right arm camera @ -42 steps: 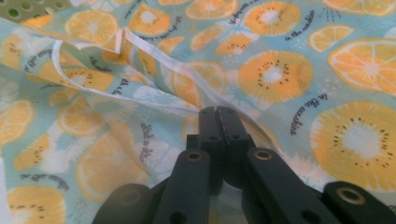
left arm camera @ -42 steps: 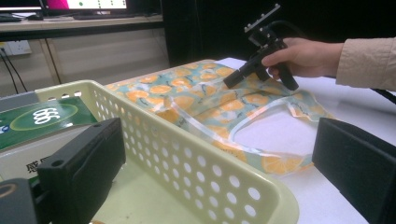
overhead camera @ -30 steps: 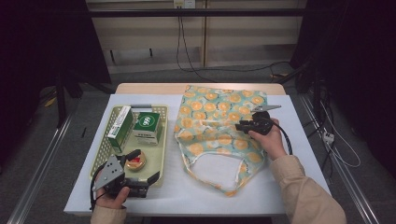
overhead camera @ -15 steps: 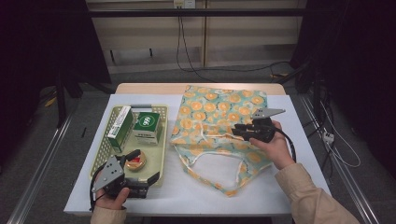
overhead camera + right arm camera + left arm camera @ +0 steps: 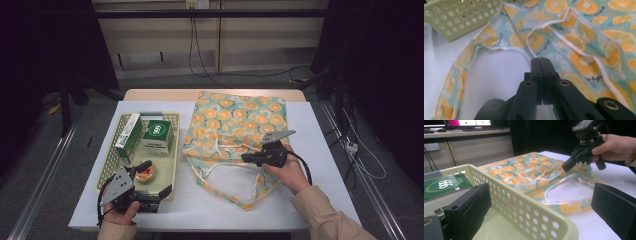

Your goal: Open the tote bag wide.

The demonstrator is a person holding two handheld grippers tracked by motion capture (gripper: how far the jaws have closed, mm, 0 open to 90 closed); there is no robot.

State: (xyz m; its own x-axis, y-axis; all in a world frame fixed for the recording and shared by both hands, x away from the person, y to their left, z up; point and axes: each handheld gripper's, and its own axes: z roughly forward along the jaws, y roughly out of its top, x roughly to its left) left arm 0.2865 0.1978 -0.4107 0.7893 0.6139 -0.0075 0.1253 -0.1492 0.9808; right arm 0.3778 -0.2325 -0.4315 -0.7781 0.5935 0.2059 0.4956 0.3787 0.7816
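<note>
An orange-print tote bag (image 5: 235, 120) lies flat on the white table, its handles toward the near edge. My right gripper (image 5: 245, 158) rests over the bag's mouth. Its jaws have just been closing and now stand shut on a white-edged handle strap (image 5: 531, 53), which runs in between the pads. In the left gripper view the right gripper (image 5: 564, 167) points down at the bag (image 5: 524, 170). My left gripper (image 5: 156, 178) is open at the near right corner of the cream tray (image 5: 175, 150). The tray's wall (image 5: 524, 205) runs between its wide-apart jaws, untouched.
The tray holds a green box (image 5: 157, 135), a long white and green box (image 5: 128, 136) and a small round tin (image 5: 146, 173). Bare white table lies right of the bag and along the near edge. Cables and a power strip lie on the floor beyond.
My right gripper has moved left and toward the near edge across the bag, and its jaws have shut on the handle strap. The left gripper has not moved.
</note>
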